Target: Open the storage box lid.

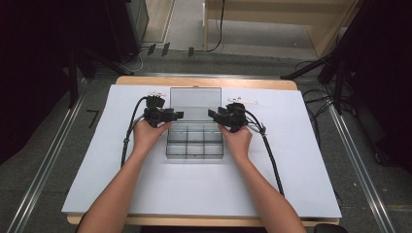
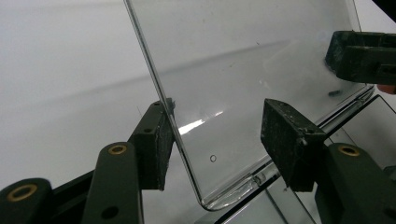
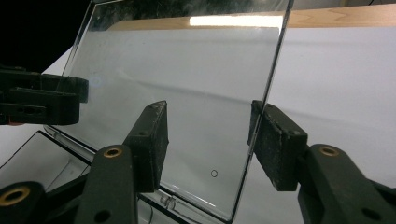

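A clear plastic compartment box [image 1: 194, 156] lies in the middle of the white-covered table, its lid [image 1: 195, 99] standing upright at the back. My left gripper [image 1: 177, 115] sits at the lid's left edge and my right gripper [image 1: 212, 114] at its right edge. In the left gripper view the jaws [image 2: 224, 135] stand wide apart with the lid's edge [image 2: 243, 70] between them; one pad lies close to the edge and the other is well clear. In the right gripper view the jaws [image 3: 210, 140] straddle the lid [image 3: 177, 79] in the same way, without pinching it. Both grippers are open.
The box's compartments look empty. A white sheet [image 1: 291, 160] covers the wooden table, with bare room left, right and in front of the box. Cables trail from both grippers along the forearms. Dark stands and floor cables lie beyond the table's far edge.
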Demonstrator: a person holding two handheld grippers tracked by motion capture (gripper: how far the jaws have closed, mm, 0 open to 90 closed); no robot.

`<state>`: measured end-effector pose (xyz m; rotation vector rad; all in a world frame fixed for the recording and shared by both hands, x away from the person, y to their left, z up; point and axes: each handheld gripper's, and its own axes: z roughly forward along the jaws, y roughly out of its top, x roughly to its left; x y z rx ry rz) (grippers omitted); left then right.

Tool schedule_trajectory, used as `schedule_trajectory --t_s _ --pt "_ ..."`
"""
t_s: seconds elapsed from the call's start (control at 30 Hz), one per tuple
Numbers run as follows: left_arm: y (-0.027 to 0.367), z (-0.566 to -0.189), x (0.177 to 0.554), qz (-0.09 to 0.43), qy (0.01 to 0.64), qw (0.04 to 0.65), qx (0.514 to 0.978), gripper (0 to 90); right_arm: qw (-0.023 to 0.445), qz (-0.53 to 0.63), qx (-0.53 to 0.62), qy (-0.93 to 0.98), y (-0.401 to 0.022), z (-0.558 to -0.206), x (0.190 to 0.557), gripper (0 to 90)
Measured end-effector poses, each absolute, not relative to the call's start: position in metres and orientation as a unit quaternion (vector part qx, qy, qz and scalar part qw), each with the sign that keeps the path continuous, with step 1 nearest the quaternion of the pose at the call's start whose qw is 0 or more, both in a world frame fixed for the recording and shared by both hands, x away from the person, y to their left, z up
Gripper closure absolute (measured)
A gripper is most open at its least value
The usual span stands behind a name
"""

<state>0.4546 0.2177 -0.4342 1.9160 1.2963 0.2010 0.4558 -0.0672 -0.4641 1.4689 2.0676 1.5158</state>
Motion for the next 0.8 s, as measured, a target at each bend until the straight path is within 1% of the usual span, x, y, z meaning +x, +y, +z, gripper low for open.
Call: schedule_trajectory --t_s 0.13,0.8 --pt "0.2169 -0.4357 0.4554 0.074 0.515 0.395 0.757 42.2 0.085 0.511 0.501 0.693 -0.0666 -0.4665 0.457 46.9" --pt "0.219 -0.4406 0.4587 0.05 0.531 0.391 0.75 38.0 0.06 0.507 0.517 0.687 -0.0643 -0.4742 0.4599 40.4"
